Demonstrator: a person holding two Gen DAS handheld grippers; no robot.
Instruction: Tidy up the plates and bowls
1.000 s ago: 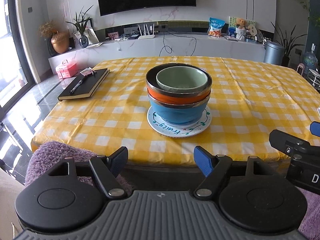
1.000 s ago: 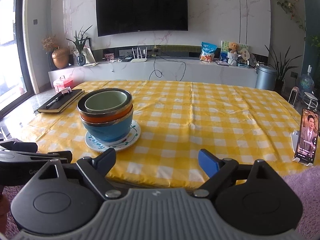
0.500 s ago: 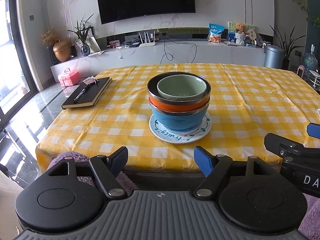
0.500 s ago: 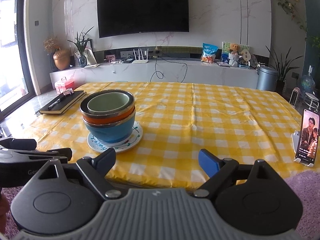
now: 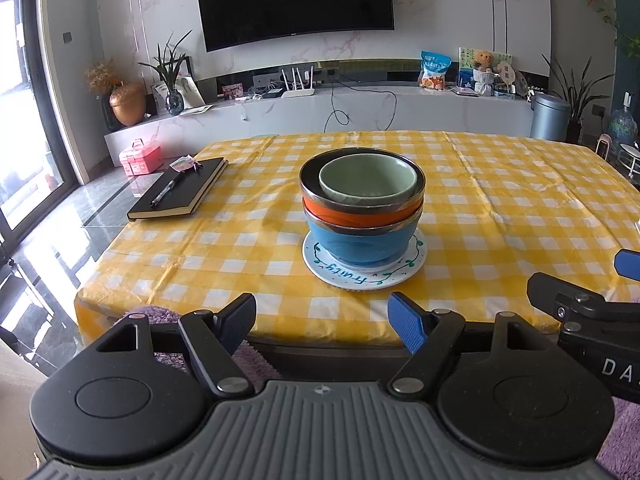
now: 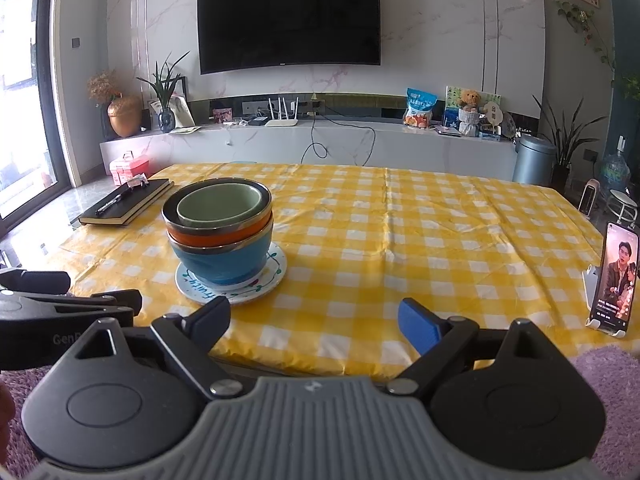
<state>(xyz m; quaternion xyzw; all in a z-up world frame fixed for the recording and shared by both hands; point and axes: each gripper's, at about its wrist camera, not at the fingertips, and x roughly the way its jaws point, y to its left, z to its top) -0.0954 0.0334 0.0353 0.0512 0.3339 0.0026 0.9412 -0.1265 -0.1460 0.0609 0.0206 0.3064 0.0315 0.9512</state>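
Note:
A stack stands on the yellow checked table (image 5: 500, 200): a white plate (image 5: 362, 276) with green lettering at the bottom, a blue bowl (image 5: 360, 242) on it, an orange bowl (image 5: 352, 214) nested inside, and a pale green bowl (image 5: 368, 178) on top. The same stack shows at the left in the right wrist view (image 6: 222, 240). My left gripper (image 5: 324, 320) is open and empty, held short of the table's near edge. My right gripper (image 6: 316, 322) is open and empty, right of the stack, and shows at the left view's right edge (image 5: 580, 308).
A black notebook (image 5: 180, 194) with a pen on it lies at the table's far left. A phone on a stand (image 6: 614, 276) stands at the table's right edge. A purple fuzzy seat (image 6: 612, 380) lies below the grippers. A TV console runs along the back wall.
Both grippers have pulled back and risen slightly, so the table and stack sit farther away in both views. The stack has not moved. Both grippers stay open.

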